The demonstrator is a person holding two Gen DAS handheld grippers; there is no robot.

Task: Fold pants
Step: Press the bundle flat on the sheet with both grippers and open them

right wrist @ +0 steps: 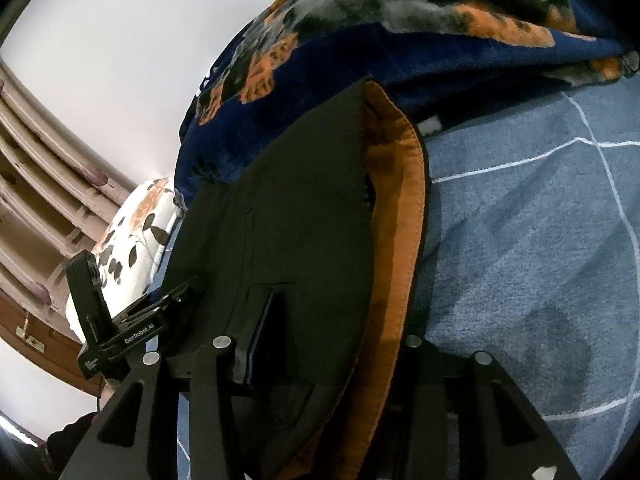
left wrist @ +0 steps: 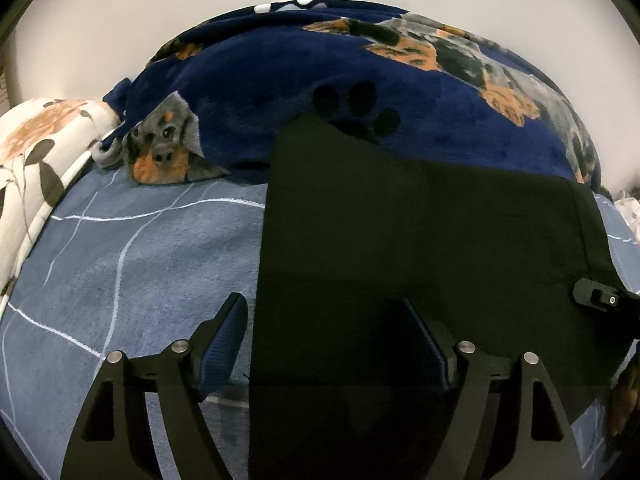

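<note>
Black pants (left wrist: 420, 240) with an orange lining (right wrist: 400, 208) lie folded flat on the blue checked bedsheet (left wrist: 140, 264). My left gripper (left wrist: 324, 328) is open, its jaws spread wide over the pants' near left edge: the left finger (left wrist: 224, 340) is over the sheet, the right finger (left wrist: 424, 340) over the black cloth. My right gripper (right wrist: 332, 344) straddles the waist end of the pants; its left finger (right wrist: 260, 332) shows on the cloth, and the right finger is hidden behind the fabric. The right gripper also shows at the left wrist view's right edge (left wrist: 600, 298).
A navy dog-print blanket (left wrist: 280, 92) is heaped behind the pants. A floral pillow (left wrist: 36, 152) lies at the left. The left gripper's body (right wrist: 104, 320) shows in the right wrist view beside the pants. Curtains (right wrist: 36, 184) and a white wall stand beyond.
</note>
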